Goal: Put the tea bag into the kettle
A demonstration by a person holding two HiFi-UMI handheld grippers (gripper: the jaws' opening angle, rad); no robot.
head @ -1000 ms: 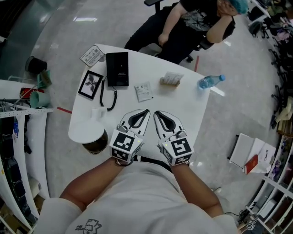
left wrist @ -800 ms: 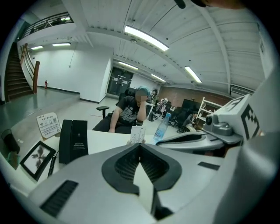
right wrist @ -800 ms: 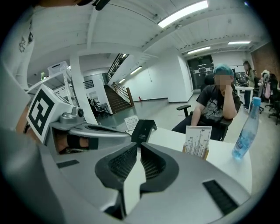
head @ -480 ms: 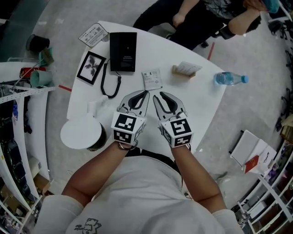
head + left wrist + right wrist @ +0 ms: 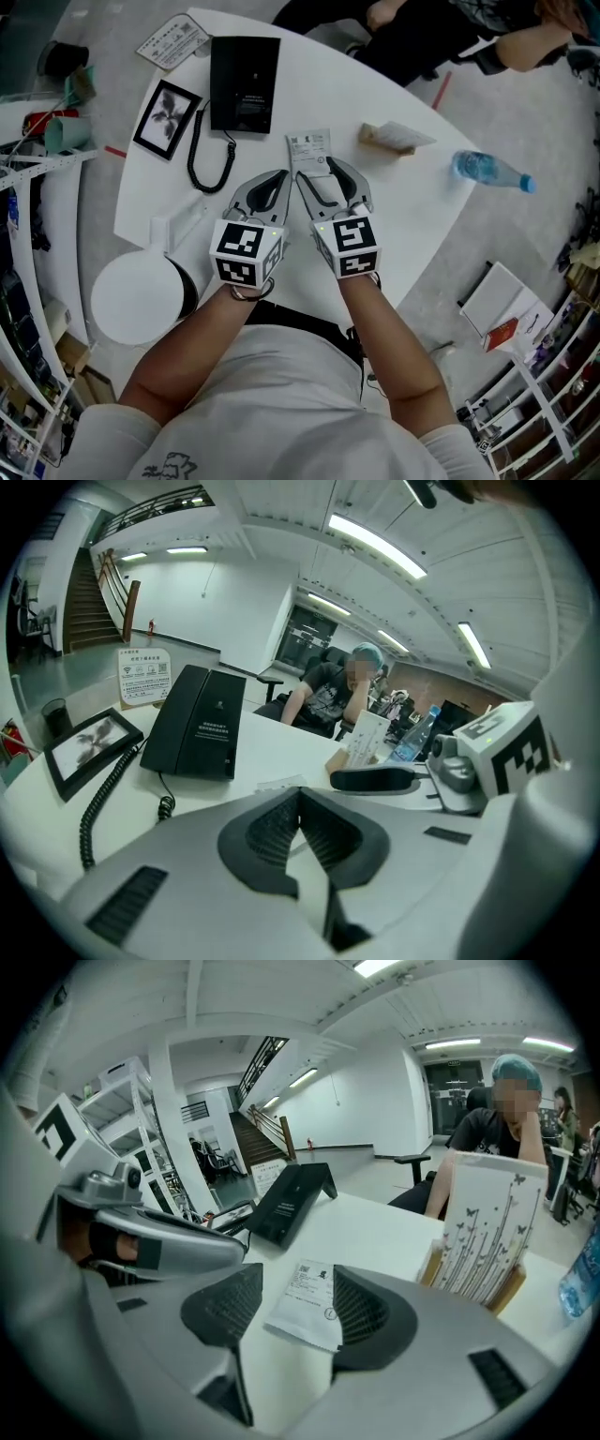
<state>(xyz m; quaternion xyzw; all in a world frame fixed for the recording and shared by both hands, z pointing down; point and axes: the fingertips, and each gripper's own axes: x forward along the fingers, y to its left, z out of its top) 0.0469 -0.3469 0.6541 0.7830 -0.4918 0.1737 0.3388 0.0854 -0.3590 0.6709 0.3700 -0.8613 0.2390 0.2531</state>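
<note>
Right tool opening around the tea bag

The right tool (image 5: 292, 1309) has its jaws spreading, with the tea bag (image 5: 306, 1305) lying flat on the table (image 5: 412, 211) between them, not gripped; the left tool (image 5: 300, 806), just beside it, is clenched and empty.

Bright, even indoor light from long ceiling strips (image 5: 375, 544); only soft, faint shadows on the white table (image 5: 412, 187). Strong fisheye bending and black corners in both gripper views, with the close foreground a little soft. Fairly sharp from the head, curving toward the edges, somewhat dull in tone.
</note>
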